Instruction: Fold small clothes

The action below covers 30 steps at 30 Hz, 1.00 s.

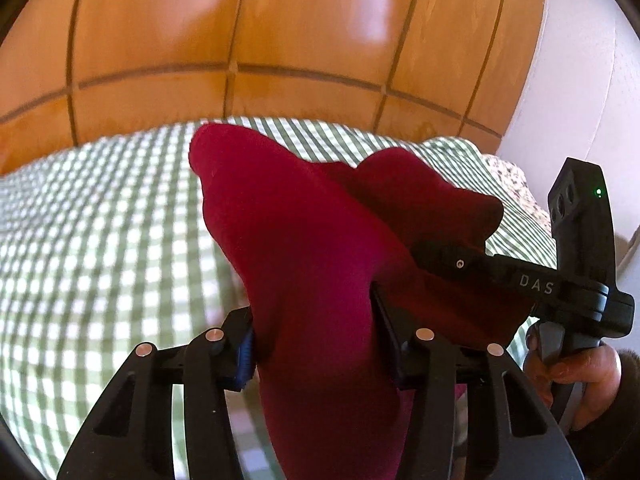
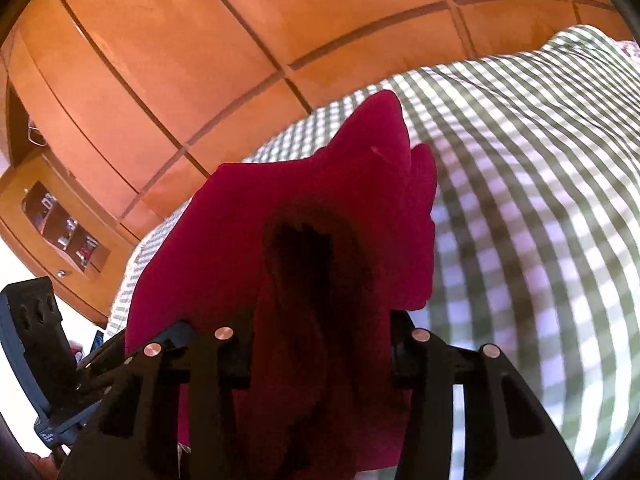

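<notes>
Together, the left gripper (image 1: 316, 344) and right gripper (image 2: 320, 344) each clamped the red garment (image 1: 304, 240), holding it bunched above the checked bedspread (image 1: 100, 220). A wooden headboard (image 1: 240, 32) stood behind.

Left gripper (image 1: 316, 344) at bottom of view, black fingers (image 1: 390, 336) closed on a dark red cloth (image 1: 296, 240); the cloth fills the gap between them and hangs down past the bottom edge. Blue pad visible on the left finger. Cloth bunches upward and to the right, lifted off the bed (image 1: 100, 240), which has a green-and-white checked cover. Right gripper (image 1: 448, 256) comes in from the right edge, its tip buried in the same cloth, lettering "DAS" on its side, green light on its body. A hand (image 1: 576, 372) holds its handle at lower right. Wooden panelled headboard (image 1: 240, 32) behind the bed; white wall (image 1: 572, 80) at right.
</notes>
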### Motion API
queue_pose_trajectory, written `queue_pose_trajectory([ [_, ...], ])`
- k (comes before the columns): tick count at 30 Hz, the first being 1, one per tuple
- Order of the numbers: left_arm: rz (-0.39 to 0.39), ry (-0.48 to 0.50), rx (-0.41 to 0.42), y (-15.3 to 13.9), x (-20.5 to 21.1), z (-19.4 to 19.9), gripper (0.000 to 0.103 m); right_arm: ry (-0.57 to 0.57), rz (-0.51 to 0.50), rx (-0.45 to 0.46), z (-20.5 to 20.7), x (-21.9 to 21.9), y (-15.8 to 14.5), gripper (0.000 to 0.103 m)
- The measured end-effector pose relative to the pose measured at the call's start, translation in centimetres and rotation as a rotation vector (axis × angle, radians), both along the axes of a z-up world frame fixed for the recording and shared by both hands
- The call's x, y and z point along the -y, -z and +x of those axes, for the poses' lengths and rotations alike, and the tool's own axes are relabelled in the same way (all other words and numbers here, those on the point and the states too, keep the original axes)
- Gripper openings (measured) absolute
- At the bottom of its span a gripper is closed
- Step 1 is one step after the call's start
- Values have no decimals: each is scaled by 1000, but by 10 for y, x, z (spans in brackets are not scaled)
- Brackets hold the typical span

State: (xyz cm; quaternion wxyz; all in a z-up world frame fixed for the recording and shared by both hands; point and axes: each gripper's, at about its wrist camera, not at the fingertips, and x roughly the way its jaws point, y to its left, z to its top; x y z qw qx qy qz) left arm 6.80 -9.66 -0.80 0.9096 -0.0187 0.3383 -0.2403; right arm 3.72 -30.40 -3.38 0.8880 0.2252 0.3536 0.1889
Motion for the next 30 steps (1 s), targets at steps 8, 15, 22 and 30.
queue_pose_trajectory([
  [8,50,-76,98,-10,-26,34,49,-63,-3,86,47,-39,-4,43],
  [15,94,-178,150,-8,-56,93,49,-133,-16,135,120,-84,-1,43],
  [22,116,-270,98,22,-89,161,49,-144,-171,109,188,-131,24,45],
  [30,106,-318,-33,63,-105,188,64,-113,-179,38,198,-124,46,61],
])
